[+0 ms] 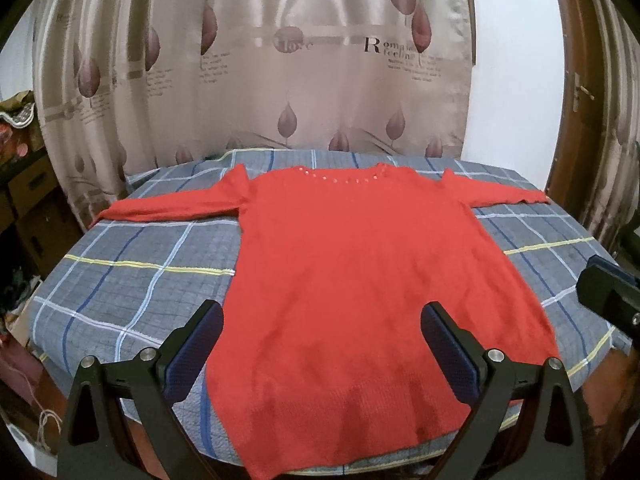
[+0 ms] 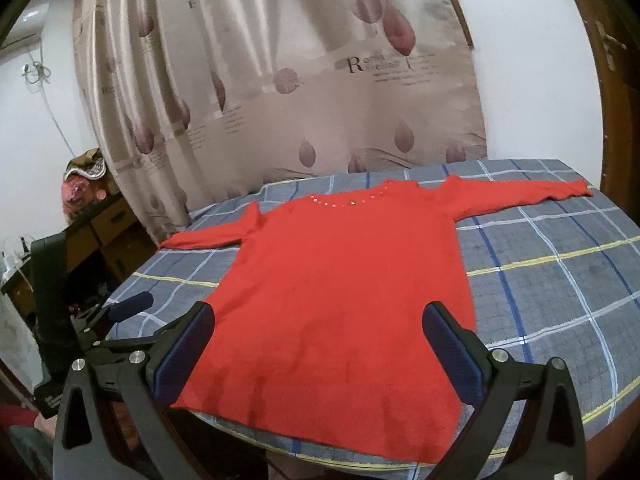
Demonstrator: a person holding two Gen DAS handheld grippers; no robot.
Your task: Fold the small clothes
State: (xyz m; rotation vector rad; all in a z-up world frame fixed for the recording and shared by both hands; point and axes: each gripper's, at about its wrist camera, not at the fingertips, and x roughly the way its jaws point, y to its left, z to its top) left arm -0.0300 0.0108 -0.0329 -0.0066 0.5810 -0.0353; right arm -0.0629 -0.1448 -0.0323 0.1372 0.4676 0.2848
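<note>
Sweater: a red sweater [image 1: 352, 272] is laid flat, front up, on the plaid-covered counter [image 1: 120, 288], sleeves spread to both sides, hem at the near edge.
Left gripper [image 1: 322, 344]: fingers are spread wide above the hem, nothing grasped.
Right gripper [image 2: 318, 346]: fingers are likewise spread, empty, over the hem.
Backdrop: a leaf-print curtain [image 1: 280, 80] is hung behind.

One red sweater [image 1: 352, 280] lies ahead of two grippers, left [image 1: 322, 344] and right [image 2: 318, 344], on one plaid-covered table [image 1: 132, 292].
</note>
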